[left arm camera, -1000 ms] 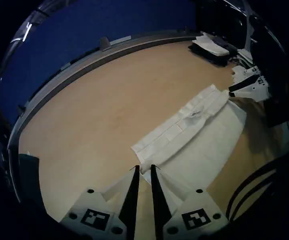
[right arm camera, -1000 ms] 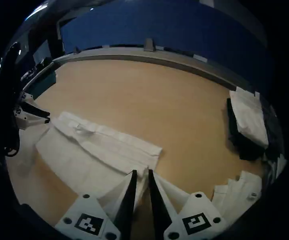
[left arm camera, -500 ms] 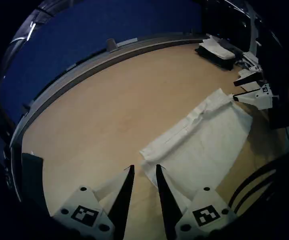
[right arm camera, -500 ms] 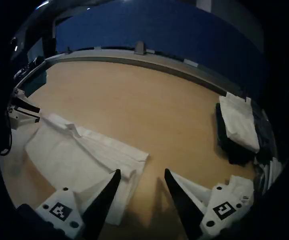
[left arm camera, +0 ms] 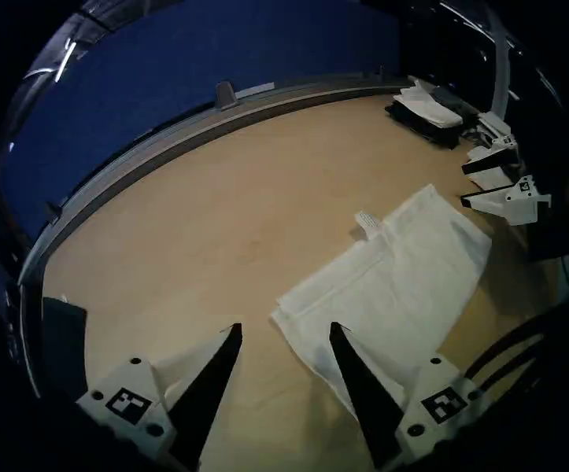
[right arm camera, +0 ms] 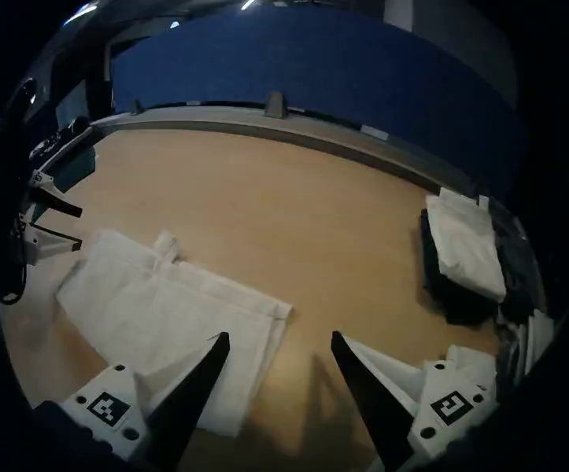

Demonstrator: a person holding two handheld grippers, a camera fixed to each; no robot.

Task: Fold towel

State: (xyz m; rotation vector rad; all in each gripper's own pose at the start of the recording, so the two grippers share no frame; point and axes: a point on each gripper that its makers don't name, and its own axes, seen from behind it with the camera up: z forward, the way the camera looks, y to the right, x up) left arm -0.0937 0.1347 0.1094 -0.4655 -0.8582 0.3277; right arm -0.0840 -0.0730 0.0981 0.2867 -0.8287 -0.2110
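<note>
Blue wall (left arm camera: 166, 71) runs all along the back, and it is the biggest thing we see. Under it is the wide brown table (left arm camera: 229, 212), with a grey strip (left arm camera: 158, 141) along its far edge.

On the table lies the white towel (left arm camera: 394, 275). It is flat and folded over, so we see one layer on top of another along one side. It lies between our two claws.

Near the edge of the table sits a pile of folded cloths (right arm camera: 465, 252), white on top and dark below. It is well apart from the towel.

Our left claw (left arm camera: 285, 325) is spread wide and has nothing in it. In the left gripper view one of its fingers is over the near edge of the towel, but we cannot tell if it touches. In the right gripper view we see this claw (right arm camera: 78, 228) far off, just beside the other end of the towel.

Our right claw (right arm camera: 279, 335) is spread wide too, with nothing in it. One of its fingers is over the near edge of the towel. In the left gripper view we see this claw (left arm camera: 465, 186) beside the far end of the towel, with a gap between its fingers.

A small white flap (left arm camera: 368, 223) sticks out from the long far side of the towel.
</note>
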